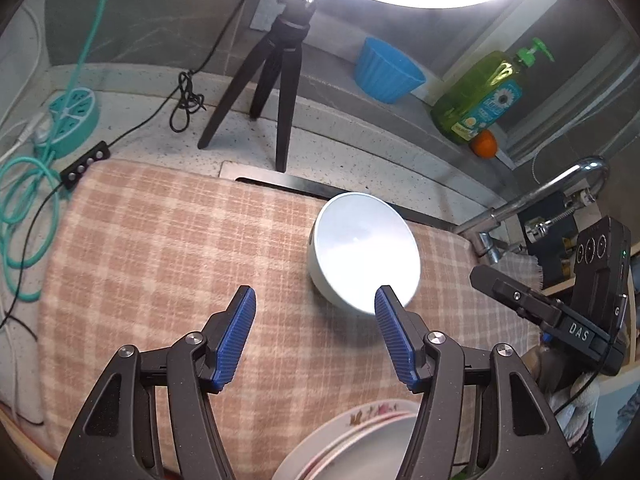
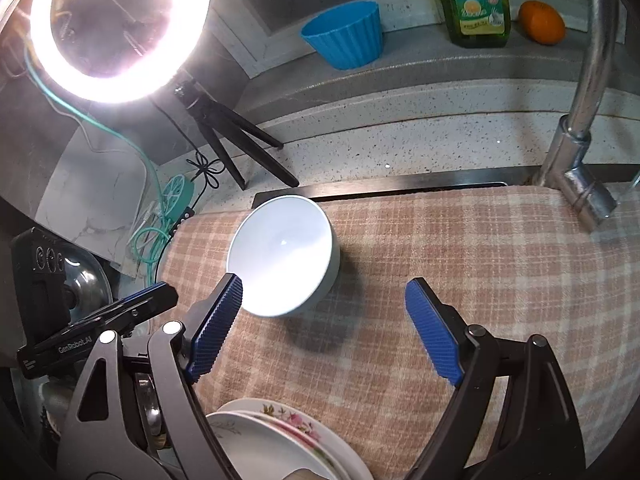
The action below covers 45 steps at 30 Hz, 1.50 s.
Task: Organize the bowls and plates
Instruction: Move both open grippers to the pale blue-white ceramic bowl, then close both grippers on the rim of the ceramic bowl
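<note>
A white bowl [image 1: 364, 252] stands upright on the checked cloth [image 1: 160, 240]; it also shows in the right wrist view [image 2: 284, 254]. My left gripper [image 1: 316, 300] is open and empty, just short of the bowl, its right finger near the bowl's near rim. My right gripper [image 2: 324, 288] is open and empty, its left finger by the bowl's near-left rim. A stack of floral plates [image 1: 360, 440] lies at the cloth's near edge, below both grippers; it shows in the right wrist view [image 2: 280, 436] too.
A black tripod [image 1: 276, 80] with a bright ring light [image 2: 116, 28] stands behind the cloth. A blue cup [image 1: 386, 70], green soap bottle [image 1: 480, 100] and orange [image 1: 484, 144] sit on the back ledge. A tap [image 2: 584, 120] rises at the right. Cables and a teal power hub [image 1: 74, 116] lie at the left.
</note>
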Available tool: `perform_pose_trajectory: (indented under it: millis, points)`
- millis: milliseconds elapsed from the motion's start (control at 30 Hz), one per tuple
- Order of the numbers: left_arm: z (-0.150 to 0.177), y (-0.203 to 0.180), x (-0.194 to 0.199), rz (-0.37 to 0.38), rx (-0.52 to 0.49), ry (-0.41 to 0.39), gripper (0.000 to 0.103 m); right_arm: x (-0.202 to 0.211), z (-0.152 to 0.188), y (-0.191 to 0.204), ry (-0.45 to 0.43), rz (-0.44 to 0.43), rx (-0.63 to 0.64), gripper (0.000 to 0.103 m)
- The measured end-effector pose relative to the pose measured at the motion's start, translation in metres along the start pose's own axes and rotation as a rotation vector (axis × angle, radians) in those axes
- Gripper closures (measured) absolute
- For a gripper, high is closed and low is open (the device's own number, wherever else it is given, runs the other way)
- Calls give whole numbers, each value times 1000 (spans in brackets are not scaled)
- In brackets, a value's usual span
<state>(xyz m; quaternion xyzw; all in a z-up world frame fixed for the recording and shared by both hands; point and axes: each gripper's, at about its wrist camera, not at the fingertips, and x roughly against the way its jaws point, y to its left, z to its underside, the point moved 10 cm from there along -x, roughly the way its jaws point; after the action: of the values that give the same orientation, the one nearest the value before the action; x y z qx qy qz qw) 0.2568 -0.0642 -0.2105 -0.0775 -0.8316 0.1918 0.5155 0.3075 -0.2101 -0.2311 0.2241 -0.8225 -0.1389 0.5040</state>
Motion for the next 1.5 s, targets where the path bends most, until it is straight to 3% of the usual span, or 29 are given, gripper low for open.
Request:
perform_pose_trajectory:
  millis: [200,300,467,633,700,767,1100,1500]
  points:
    - [-10,3,-27,16,60,40,46,-32,-4,-10,65,-45,-54,33]
    - [-11,3,-37,5,60,57,49,-47,-2,-15,99,-66,-86,47]
    - [-11,0,-50,-11,40,79,64,-61,-1,-22,128,-84,-124,62]
    - [-12,1,-58,-14,44,88,74,-68,-2,-23,136,-92,-131,65]
    - [-12,2,-60,-13,45,90,75,-72,-3,-20,141,-92,-123,70]
    - [-12,1,-61,-10,45,95,81,-75,-2,-16,154,-98,-110,87]
    - [-11,-9,-58,2,19,94,82,-70,2,-7,148,-90,-93,89]
    - [4,-14,-27,39,-1,74,82,-39,16,6,128,-100,-85,89]
